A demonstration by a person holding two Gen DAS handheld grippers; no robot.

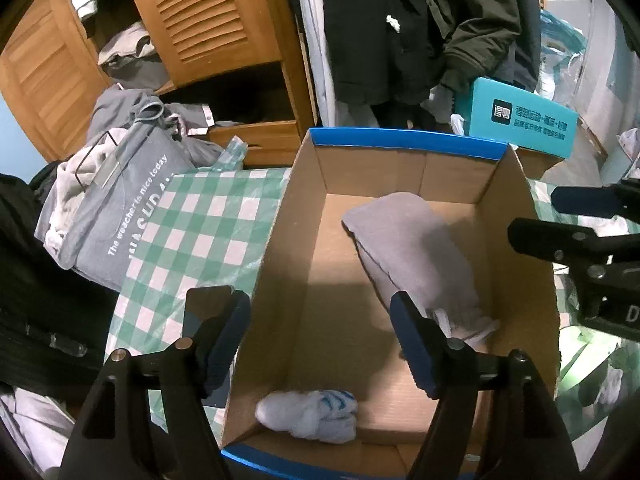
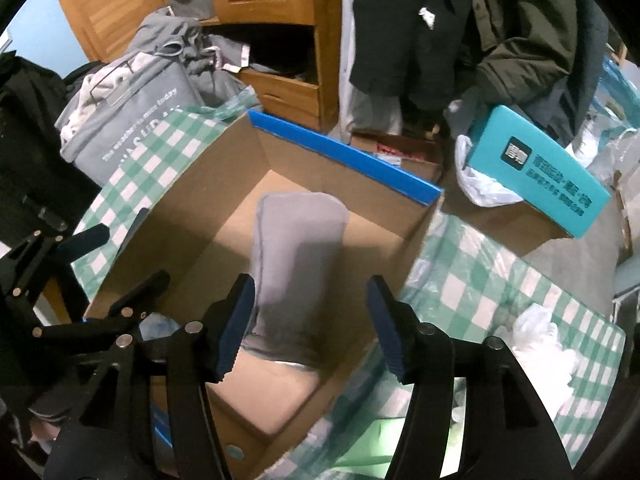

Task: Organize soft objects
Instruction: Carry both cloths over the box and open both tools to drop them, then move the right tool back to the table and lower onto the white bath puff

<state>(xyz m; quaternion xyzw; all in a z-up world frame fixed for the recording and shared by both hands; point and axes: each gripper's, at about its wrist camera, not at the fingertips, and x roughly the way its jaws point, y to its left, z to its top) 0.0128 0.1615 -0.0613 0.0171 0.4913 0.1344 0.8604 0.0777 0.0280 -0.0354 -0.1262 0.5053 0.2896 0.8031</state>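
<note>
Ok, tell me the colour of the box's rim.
Blue rim on the plain brown cardboard box; clearest in the right wrist view.

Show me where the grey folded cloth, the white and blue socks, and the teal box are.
grey folded cloth [image 2: 298, 248]: right wrist view, middle of its upper face.
white and blue socks [image 1: 310, 414]: left wrist view, centre of the bundle.
teal box [image 1: 524, 122]: left wrist view, its printed side.

Left gripper [image 1: 320, 344] and right gripper [image 2: 310, 324]: black angular frames. Fingers [image 1: 412, 344] carry ribbed blue pads. Silver round rivets mark the pivots.
</note>
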